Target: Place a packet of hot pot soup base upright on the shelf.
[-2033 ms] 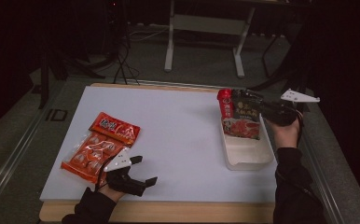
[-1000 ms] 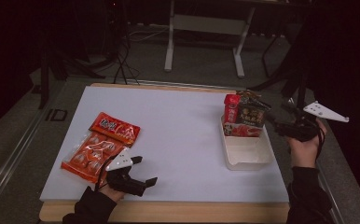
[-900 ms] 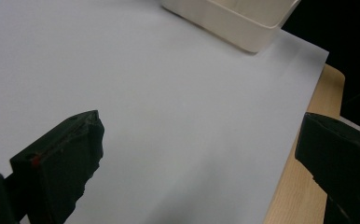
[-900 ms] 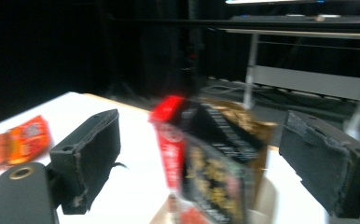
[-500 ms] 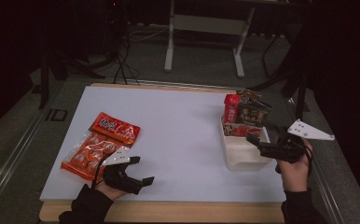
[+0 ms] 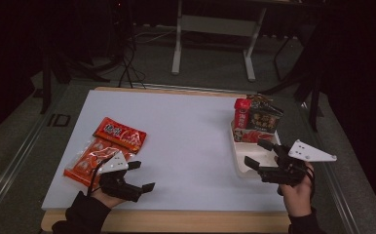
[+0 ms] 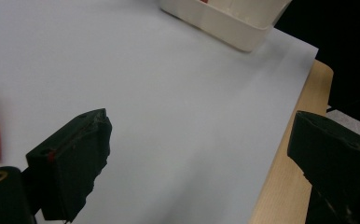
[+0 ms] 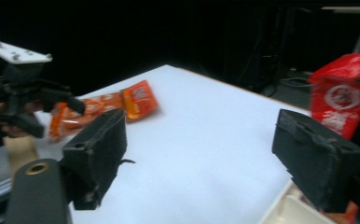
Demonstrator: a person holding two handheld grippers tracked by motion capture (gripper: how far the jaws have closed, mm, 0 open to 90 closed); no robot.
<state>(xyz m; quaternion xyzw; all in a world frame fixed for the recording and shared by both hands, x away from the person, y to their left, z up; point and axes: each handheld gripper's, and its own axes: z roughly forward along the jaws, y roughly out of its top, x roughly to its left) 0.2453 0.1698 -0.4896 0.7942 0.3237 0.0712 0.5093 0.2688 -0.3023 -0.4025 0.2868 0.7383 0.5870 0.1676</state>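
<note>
Table (image 6: 186,141): white sheet over a wooden top; wood edge showed along the near side.
Left gripper (image 6: 140,176): near 7 o'clock on the table, held low in the person's left hand (image 6: 109,197); jaws spread wide, nothing between them. In the left gripper view (image 7: 201,158) the gap framed bare white sheet and the wood edge.
Orange snack packets (image 6: 105,148): two, lying flat and overlapping at 8 o'clock, just beside the left gripper at its far left; seen across the table in the right gripper view (image 8: 108,106).
White tray (image 6: 244,163): at 3 o'clock by the right edge of the table; its near part was bare.
Red packet (image 6: 242,113): upright at the tray's far end, touching a dark packet (image 6: 265,119) on its right.
Right gripper (image 6: 260,153): at 4 o'clock over the tray's near end, held in the right hand (image 6: 297,192); jaws parted, holding nothing, pointing toward 9 o'clock.
</note>
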